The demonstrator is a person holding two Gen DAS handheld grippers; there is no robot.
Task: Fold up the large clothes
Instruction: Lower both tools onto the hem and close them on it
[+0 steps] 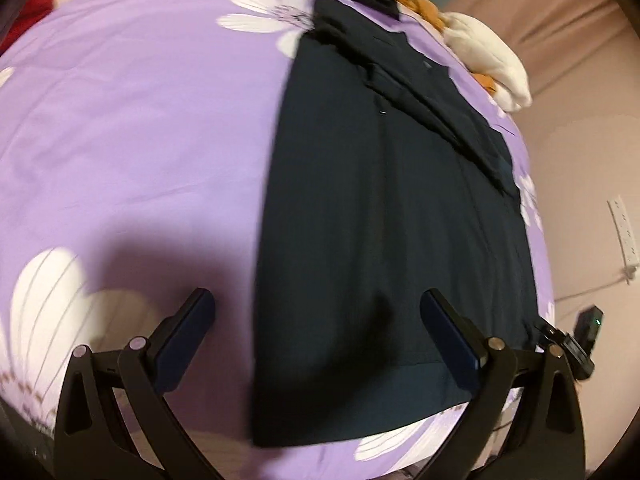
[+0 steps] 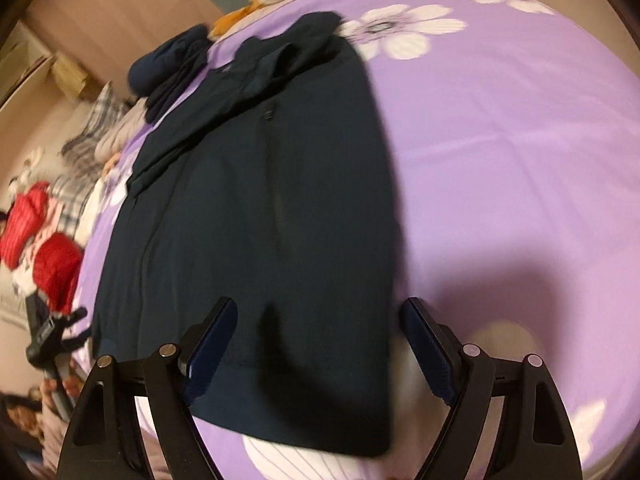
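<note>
A dark navy garment (image 1: 380,216) lies flat on the purple flowered bed sheet (image 1: 140,120), folded into a long strip with a sleeve laid across its far end. It also shows in the right wrist view (image 2: 260,208). My left gripper (image 1: 318,316) is open and empty, hovering above the garment's near hem, straddling its left edge. My right gripper (image 2: 320,324) is open and empty, above the near hem, straddling the garment's right edge. The other gripper (image 1: 576,344) peeks in at the right of the left wrist view.
A second dark garment pile (image 2: 172,68) lies past the far end. A white and orange plush toy (image 1: 488,60) sits at the bed's far edge. Red clothing (image 2: 44,248) and a plaid item (image 2: 84,148) lie off the bed. A power strip (image 1: 624,236) hangs on the wall.
</note>
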